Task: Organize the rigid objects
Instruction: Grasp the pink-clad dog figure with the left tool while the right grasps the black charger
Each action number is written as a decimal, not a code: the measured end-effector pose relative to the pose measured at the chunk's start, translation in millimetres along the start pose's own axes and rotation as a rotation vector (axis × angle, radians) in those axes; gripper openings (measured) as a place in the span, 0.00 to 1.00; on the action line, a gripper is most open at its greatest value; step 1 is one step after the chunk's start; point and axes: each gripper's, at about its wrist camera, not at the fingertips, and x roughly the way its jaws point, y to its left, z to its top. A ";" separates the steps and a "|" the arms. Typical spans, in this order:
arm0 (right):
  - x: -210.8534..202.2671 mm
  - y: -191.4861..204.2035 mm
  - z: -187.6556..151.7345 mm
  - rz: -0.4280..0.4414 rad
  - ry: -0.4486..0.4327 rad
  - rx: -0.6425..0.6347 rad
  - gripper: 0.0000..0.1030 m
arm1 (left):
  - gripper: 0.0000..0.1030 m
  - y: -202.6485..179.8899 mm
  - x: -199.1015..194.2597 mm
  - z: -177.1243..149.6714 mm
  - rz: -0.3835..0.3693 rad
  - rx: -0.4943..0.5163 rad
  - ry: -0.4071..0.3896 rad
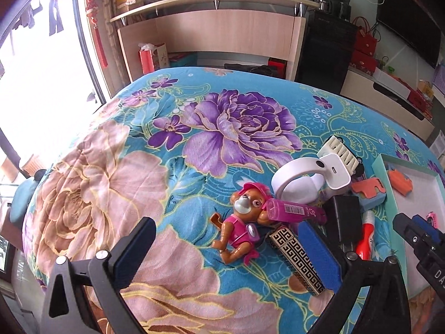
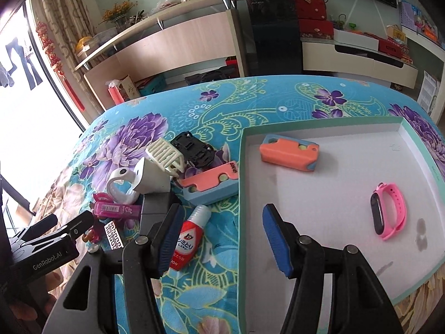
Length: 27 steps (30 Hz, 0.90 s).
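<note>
A pile of small objects lies on the floral cloth: a pink toy dog (image 1: 239,228), a magenta tube (image 1: 294,210), a patterned black-and-gold bar (image 1: 297,258), a white stand (image 1: 306,179), a red-and-white bottle (image 2: 190,236) and an orange-and-blue block (image 2: 211,185). My left gripper (image 1: 228,253) is open and empty, its jaws either side of the dog and the bar. My right gripper (image 2: 222,239) is open and empty over the left rim of the white tray (image 2: 333,194). The tray holds a second orange-and-blue block (image 2: 287,153) and a pink wristband (image 2: 388,211).
A cream slatted piece (image 2: 165,151) and a black toy car (image 2: 193,146) lie at the back of the pile, and a dark grey block (image 2: 155,208) sits in it. The table's far edge faces a wooden counter (image 1: 211,36) and a black cabinet (image 2: 274,33).
</note>
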 end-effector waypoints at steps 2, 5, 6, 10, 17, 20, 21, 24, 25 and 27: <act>6.4 7.3 -2.3 -0.005 0.018 -0.028 0.65 | 1.00 5.2 2.7 -1.3 0.003 -0.014 0.011; 12.3 18.6 -6.1 -0.014 0.032 -0.070 0.67 | 1.00 11.3 7.1 -3.2 -0.008 -0.035 0.028; 13.6 22.6 -6.6 -0.027 0.027 -0.087 0.70 | 1.00 12.8 8.6 -4.0 -0.010 -0.039 0.034; 15.8 34.3 -4.7 -0.022 -0.002 -0.113 0.74 | 1.00 15.1 15.1 -6.4 -0.018 -0.042 0.048; 25.7 60.6 -4.0 0.001 -0.004 -0.189 0.74 | 1.00 18.7 30.6 -6.5 -0.002 -0.040 0.071; 32.8 65.7 -5.4 -0.005 0.013 -0.203 0.74 | 1.00 19.7 37.6 -2.3 -0.011 -0.043 0.077; 34.4 66.2 -6.1 -0.005 0.018 -0.202 0.74 | 1.00 18.8 40.1 -0.7 -0.012 -0.040 0.081; 38.3 65.9 -5.8 -0.004 0.028 -0.192 0.74 | 1.00 15.4 49.9 1.7 0.008 -0.026 0.102; 39.9 65.9 -5.4 -0.006 0.031 -0.190 0.74 | 1.00 16.1 53.5 2.1 0.018 -0.031 0.111; 42.7 66.2 -4.6 -0.006 0.036 -0.188 0.74 | 1.00 21.6 58.8 1.9 0.025 -0.058 0.128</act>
